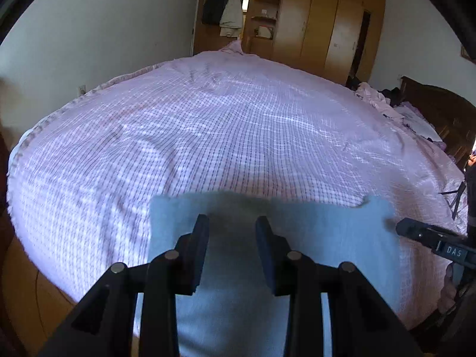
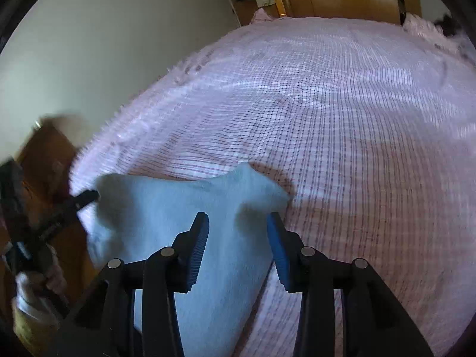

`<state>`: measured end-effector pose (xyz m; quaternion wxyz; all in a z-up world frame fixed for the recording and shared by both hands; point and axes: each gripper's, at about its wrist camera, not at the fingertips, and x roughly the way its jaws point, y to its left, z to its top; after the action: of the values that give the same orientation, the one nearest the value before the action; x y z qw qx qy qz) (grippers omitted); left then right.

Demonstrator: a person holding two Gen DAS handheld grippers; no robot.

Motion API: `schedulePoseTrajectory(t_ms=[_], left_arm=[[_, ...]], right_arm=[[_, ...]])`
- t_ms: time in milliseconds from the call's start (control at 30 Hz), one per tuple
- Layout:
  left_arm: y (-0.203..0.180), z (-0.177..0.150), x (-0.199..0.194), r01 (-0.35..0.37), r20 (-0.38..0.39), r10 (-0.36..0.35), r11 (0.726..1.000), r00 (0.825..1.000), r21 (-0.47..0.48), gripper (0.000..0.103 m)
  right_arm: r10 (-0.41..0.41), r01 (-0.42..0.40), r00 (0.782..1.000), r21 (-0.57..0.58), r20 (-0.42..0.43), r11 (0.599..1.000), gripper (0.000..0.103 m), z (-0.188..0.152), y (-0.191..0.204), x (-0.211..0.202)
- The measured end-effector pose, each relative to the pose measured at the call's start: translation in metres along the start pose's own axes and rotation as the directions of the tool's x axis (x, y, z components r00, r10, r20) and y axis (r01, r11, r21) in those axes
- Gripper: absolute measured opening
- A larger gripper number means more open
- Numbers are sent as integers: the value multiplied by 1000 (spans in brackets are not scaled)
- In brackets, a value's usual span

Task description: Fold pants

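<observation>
Light blue pants (image 1: 312, 238) lie folded flat on the pink checked bedspread (image 1: 238, 125), at the near edge of the bed. My left gripper (image 1: 233, 229) hovers over their left half with its jaws apart and only flat cloth showing in the gap. In the right wrist view the pants (image 2: 166, 208) have a raised, rumpled far corner that casts a shadow. My right gripper (image 2: 238, 229) stands open over that side and pinches nothing. Each gripper shows in the other's view, the right gripper (image 1: 401, 227) at the pants' right edge and the left gripper (image 2: 89, 196) at their left edge.
The bedspread (image 2: 342, 104) stretches far beyond the pants. A wooden wardrobe (image 1: 312, 20) and hanging clothes (image 1: 232, 9) stand past the foot of the bed. Crumpled bedding and a dark headboard (image 1: 440, 110) sit at the right. A hand (image 2: 32, 294) holds the left gripper's handle.
</observation>
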<state>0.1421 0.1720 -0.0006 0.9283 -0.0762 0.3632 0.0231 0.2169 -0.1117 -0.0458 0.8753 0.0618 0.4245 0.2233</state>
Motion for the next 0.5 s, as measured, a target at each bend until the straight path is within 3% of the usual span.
schedulePoseTrajectory(t_ms=[100, 267, 500], left_arm=[[9, 5, 24, -59, -21, 59, 998, 998, 4, 34], [23, 5, 57, -40, -78, 41, 999, 996, 5, 35], [13, 1, 39, -72, -99, 73, 997, 992, 19, 35]], right_arm=[[-84, 86, 996, 42, -43, 995, 33, 13, -12, 29], [-32, 36, 998, 86, -47, 996, 33, 13, -30, 52], [51, -47, 999, 165, -16, 985, 35, 3, -38, 20]])
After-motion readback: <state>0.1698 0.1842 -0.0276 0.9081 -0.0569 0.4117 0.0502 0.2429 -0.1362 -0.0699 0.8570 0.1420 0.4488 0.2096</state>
